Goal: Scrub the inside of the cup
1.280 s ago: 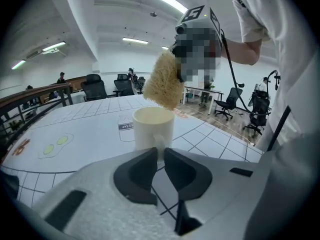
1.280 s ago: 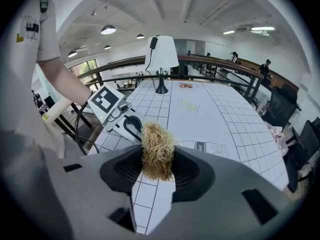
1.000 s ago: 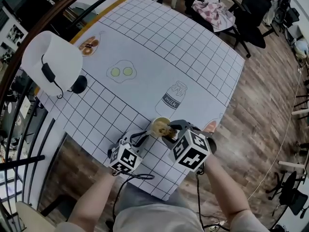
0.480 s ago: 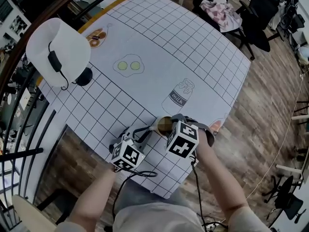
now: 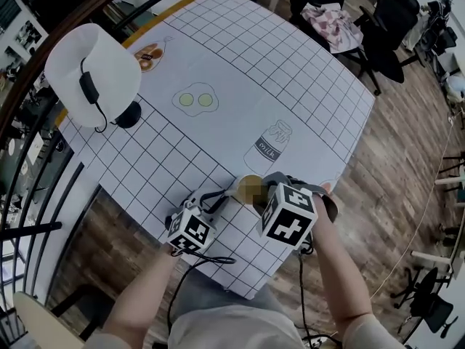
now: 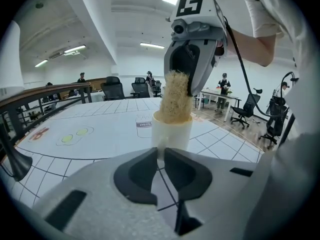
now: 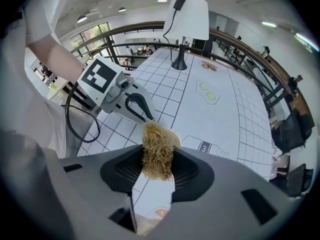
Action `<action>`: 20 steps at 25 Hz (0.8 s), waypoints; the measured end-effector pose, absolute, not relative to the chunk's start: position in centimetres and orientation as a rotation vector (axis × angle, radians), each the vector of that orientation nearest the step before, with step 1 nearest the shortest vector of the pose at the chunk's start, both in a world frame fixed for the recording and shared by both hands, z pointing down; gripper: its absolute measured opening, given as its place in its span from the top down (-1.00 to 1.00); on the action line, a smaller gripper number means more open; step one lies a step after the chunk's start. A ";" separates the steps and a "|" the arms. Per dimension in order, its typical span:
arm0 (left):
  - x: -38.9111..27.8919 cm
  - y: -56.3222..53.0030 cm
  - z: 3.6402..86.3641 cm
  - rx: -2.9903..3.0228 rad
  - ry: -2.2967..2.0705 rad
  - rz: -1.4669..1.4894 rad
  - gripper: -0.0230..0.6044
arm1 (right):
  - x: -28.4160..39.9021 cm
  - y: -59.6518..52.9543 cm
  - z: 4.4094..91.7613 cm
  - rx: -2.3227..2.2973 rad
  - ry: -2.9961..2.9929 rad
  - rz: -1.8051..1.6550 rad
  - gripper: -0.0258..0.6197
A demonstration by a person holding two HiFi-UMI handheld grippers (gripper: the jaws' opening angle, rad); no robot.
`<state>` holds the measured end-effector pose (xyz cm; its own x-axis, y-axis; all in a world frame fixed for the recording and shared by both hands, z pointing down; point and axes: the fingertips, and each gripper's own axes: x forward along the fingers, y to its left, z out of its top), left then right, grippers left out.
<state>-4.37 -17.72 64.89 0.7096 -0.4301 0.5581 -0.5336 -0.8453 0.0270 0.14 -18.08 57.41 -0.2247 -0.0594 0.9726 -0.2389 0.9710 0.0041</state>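
White grid table (image 5: 290, 71) (lamp (image 5: 112, 64) on it) over wood floor (image 5: 392, 158); left gripper (image 6: 161, 156) pinches cup (image 6: 171, 131), right gripper (image 7: 159, 156) pinches scrubber (image 6: 175, 96)

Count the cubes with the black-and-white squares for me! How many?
2. One cube sits on the left gripper, by the table's near edge; the other cube is on the right gripper, over the cup. None seems hidden.

cup (image 6: 172, 134): cream white
scrubber (image 7: 157, 156): straw yellow
worktop (image 5: 290, 71): white, black grid lines
lamp (image 5: 109, 71): white shade, black base
floor (image 5: 385, 187): brown wood planks
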 end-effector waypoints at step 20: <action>-4.6 -17.9 64.9 2.741 -0.769 0.784 0.78 | -0.1 -16.4 59.0 0.011 -1.777 0.188 0.47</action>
<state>-4.61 -17.87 64.93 0.7258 -0.4296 0.5372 -0.5291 -0.8478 0.0369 -0.13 -16.42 58.99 -0.2140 0.0952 0.9722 -0.1106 0.9865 -0.1210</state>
